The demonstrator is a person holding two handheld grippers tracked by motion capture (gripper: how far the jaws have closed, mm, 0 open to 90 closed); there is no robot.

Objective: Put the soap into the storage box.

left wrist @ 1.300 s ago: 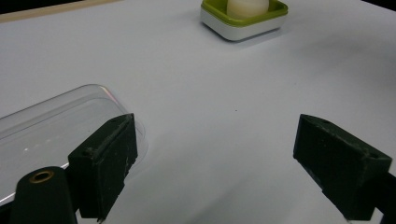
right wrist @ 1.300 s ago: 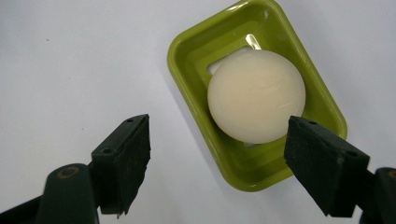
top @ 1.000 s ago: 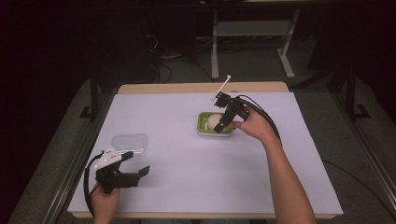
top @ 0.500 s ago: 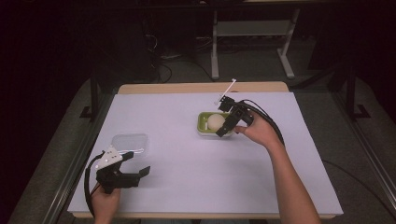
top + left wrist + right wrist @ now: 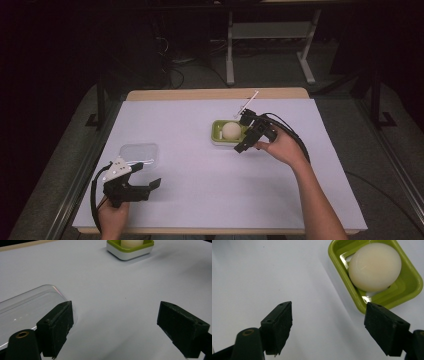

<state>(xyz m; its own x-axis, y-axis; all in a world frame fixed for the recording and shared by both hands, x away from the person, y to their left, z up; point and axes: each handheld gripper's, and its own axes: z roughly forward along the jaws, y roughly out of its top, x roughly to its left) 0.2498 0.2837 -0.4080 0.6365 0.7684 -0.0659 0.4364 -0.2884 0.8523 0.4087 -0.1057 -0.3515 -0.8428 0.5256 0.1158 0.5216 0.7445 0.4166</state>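
A white table point(image 5: 200, 190) holds a green dish point(image 5: 220, 137) near its middle, slightly to the far right. In the dish sits a pale round ball point(image 5: 230, 130), possibly a soap or an egg; the pictures are too soft to say which. In the right gripper view the ball point(image 5: 374, 267) rests on the dish's inner floor, inside the green rim point(image 5: 337, 267).

The right gripper point(image 5: 246, 141) hangs just at the near right corner of the dish, tilted down toward the table. Its jaws stand wide apart with nothing between them; one jaw overlaps the dish rim in its own view, the other is above bare table.

The left gripper point(image 5: 145, 180) sits at the near left of the table, well apart from the dish. Its jaws are also spread and empty. A clear plastic lid point(image 5: 139, 154) lies flat just beyond it, and in the left gripper view the lid point(image 5: 27, 305) lies beside the left jaw.
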